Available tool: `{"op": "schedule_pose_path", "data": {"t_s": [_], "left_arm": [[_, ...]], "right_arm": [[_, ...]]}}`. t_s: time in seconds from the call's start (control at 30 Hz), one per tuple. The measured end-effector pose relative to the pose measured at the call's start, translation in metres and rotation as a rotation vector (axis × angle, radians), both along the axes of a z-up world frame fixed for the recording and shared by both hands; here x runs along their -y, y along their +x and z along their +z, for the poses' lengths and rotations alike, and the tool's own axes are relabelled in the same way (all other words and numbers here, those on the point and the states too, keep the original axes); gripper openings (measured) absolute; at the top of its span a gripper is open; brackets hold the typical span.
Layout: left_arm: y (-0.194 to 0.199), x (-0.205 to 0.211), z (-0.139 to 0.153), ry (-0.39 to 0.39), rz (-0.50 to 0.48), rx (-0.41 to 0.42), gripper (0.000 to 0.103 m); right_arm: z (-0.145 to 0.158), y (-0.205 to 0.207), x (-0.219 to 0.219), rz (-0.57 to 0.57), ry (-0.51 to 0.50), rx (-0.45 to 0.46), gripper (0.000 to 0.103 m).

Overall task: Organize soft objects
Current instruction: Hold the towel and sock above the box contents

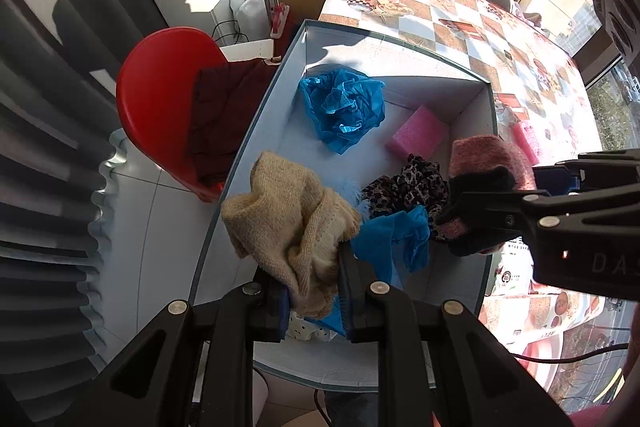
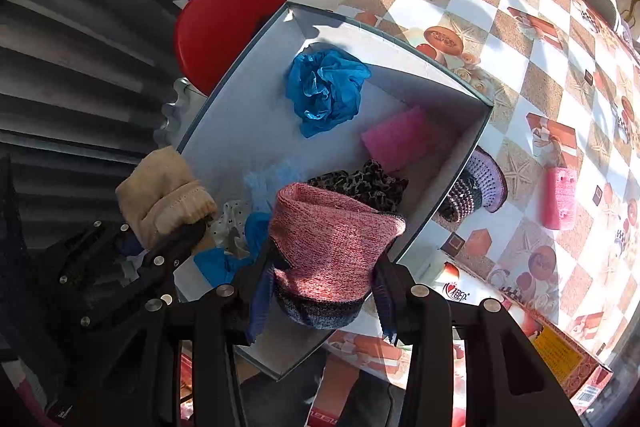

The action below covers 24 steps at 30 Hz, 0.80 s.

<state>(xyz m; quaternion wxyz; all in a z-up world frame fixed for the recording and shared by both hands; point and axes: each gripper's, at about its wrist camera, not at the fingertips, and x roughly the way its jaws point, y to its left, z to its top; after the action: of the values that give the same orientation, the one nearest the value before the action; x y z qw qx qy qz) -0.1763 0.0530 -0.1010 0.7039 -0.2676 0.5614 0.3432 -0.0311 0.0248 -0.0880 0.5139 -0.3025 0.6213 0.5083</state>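
Note:
My left gripper (image 1: pixel 314 291) is shut on a beige knit cloth (image 1: pixel 288 223), held over the near left corner of a white box (image 1: pixel 260 119). My right gripper (image 2: pixel 324 291) is shut on a pink knit hat with a dark band (image 2: pixel 328 247), held over the box's near right side; it also shows in the left wrist view (image 1: pixel 488 163). Inside the box lie a crumpled blue cloth (image 1: pixel 342 107), a pink sponge (image 1: pixel 418 137), a leopard-print cloth (image 1: pixel 408 187) and another blue cloth (image 1: pixel 384 239).
The box stands at the edge of a table with a checkered cloth (image 2: pixel 532 79). On the table lie a purple crocheted hat (image 2: pixel 476 187) and a pink foam roll (image 2: pixel 560 197). A red chair (image 1: pixel 160 83) with a dark cloth stands left of the box.

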Motion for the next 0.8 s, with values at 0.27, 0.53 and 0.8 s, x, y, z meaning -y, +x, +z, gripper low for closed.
{"op": "schedule_pose_path", "data": {"t_s": [0.27, 0.53, 0.8], "left_arm": [[-0.006, 0.009, -0.017, -0.035, 0.0, -0.046, 0.021], [-0.006, 0.019, -0.028, -0.07, -0.011, -0.054, 0.021], [-0.001, 0.012, -0.02, -0.052, -0.013, -0.04, 0.021]], "right_arm": [[-0.055, -0.021, -0.001, 0.068, -0.116, 0.003, 0.046], [-0.048, -0.033, 0.008, 0.156, -0.114, 0.053, 0.046], [-0.023, -0.008, 0.0, 0.064, -0.042, 0.023, 0.046]]}}
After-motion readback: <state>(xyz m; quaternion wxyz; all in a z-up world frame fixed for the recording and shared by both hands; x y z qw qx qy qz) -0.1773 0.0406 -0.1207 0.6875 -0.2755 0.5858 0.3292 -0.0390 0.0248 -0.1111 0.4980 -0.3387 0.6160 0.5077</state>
